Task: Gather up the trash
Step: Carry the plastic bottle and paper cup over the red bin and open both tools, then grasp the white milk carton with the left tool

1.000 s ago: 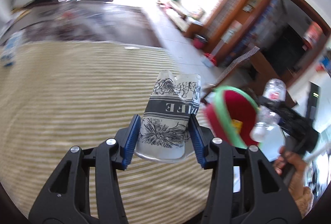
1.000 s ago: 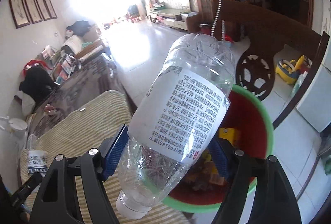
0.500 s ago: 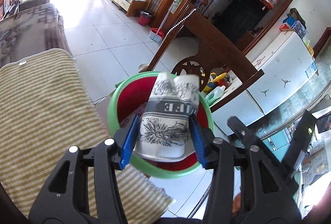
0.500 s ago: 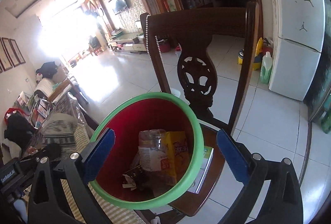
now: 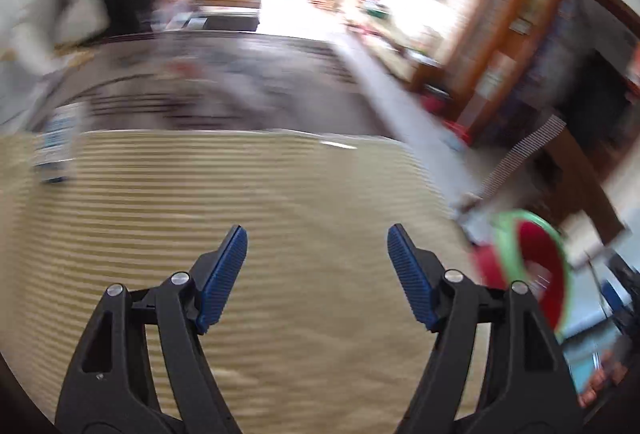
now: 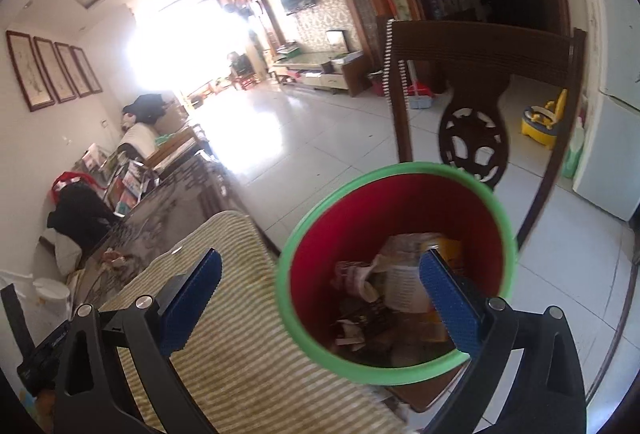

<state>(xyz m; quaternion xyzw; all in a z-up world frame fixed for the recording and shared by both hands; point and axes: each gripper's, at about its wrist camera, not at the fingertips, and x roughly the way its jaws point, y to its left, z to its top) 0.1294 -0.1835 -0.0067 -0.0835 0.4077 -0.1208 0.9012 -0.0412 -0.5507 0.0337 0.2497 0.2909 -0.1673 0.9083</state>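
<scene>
The red bin with a green rim (image 6: pixel 394 266) stands on a wooden chair beside the striped table cloth (image 6: pixel 248 362). Inside it lie a clear bottle with a white label (image 6: pixel 404 286), a patterned paper cup (image 6: pixel 352 274) and other scraps. My right gripper (image 6: pixel 320 278) is open and empty, just above the bin's near rim. My left gripper (image 5: pixel 317 252) is open and empty over the striped cloth (image 5: pixel 240 193). The bin shows blurred at the right of the left wrist view (image 5: pixel 536 266). A blurred white and blue item (image 5: pixel 56 145) stands at the cloth's far left.
A dark wooden chair back (image 6: pixel 476 105) rises behind the bin. A white fridge (image 6: pixel 608 153) and a yellow potty (image 6: pixel 544 119) are at the right. A dark patterned cloth (image 5: pixel 224 81) lies beyond the striped one. The floor is tiled (image 6: pixel 320 137).
The left gripper has let go of the paper cup, which now lies in the bin, and swung back left over the cloth. The right gripper stays open and has pulled back slightly.
</scene>
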